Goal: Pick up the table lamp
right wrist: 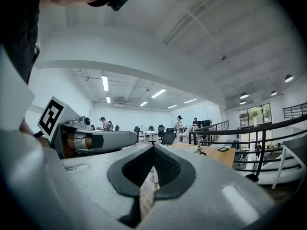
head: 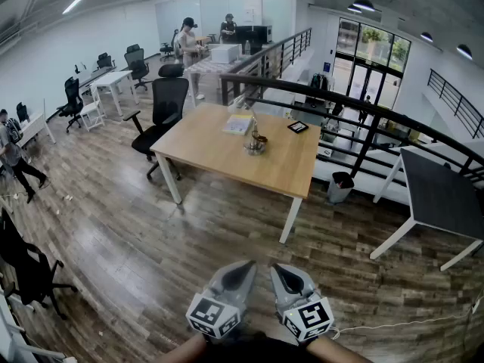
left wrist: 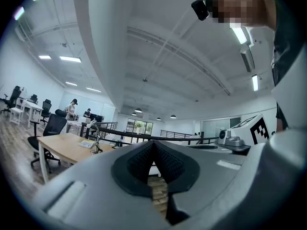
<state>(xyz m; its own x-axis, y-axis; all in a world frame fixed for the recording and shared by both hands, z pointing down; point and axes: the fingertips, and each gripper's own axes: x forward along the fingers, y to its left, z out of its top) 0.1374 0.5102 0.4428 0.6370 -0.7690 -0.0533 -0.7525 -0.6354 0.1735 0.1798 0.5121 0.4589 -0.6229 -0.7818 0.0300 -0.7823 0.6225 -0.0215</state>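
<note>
The table lamp (head: 255, 138) is a small dark lamp with a thin bent arm, standing near the middle of a light wooden table (head: 204, 142) several steps ahead. It also shows small and far off as the lamp (left wrist: 97, 141) in the left gripper view and the lamp (right wrist: 199, 150) in the right gripper view. My left gripper (head: 247, 265) and right gripper (head: 279, 269) are held side by side low at the bottom of the head view, well short of the table. Both point level toward it. Each one's jaws are shut, with nothing between them.
On the table lie a book (head: 237, 124) and a black tablet (head: 298, 127). A black office chair (head: 167, 103) stands at its left end, a bin (head: 340, 187) and a dark railing (head: 355, 100) behind, a dark table (head: 439, 195) to the right. People stand at far desks.
</note>
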